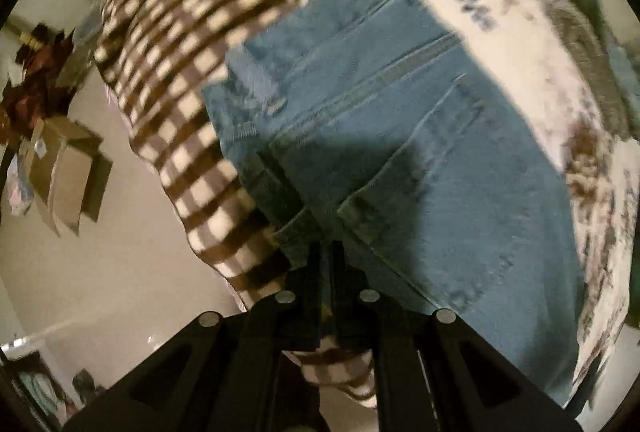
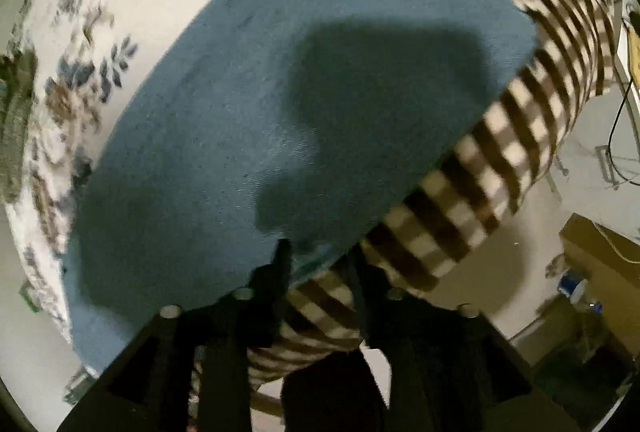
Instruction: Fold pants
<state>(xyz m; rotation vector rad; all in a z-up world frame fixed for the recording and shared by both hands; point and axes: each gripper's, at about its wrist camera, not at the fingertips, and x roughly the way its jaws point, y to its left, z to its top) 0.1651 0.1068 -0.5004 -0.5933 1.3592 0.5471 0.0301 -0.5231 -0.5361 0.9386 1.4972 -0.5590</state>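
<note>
We see the pants (image 1: 400, 136) as blue denim jeans, folded into a thick flat stack on a bed; they lie partly on a white floral sheet (image 1: 500, 12) and partly on a brown-and-cream checked blanket (image 1: 172, 72) that hangs over the bed's edge.

The left claw (image 1: 327, 252) has its two dark fingers nearly together, with only a narrow slit between them, and they pinch the near edge of the denim just ahead of them; seams, a belt loop and a pocket edge run away from the tips, with the blanket to the claw's left and the sheet beyond and to its right.

The right claw (image 2: 320, 252) stands wider — its left finger (image 2: 282, 256) touches the denim's near edge, and its right finger is over the checked blanket (image 2: 500, 160); whether it really holds cloth, we cannot tell.

Only the left view shows the stitched details and cardboard boxes (image 1: 68, 172) on the floor; the right view shows plain smooth denim (image 2: 280, 104) ahead of the claw — with a dark shadow on it — and the floral sheet (image 2: 100, 32) to its left.
</note>
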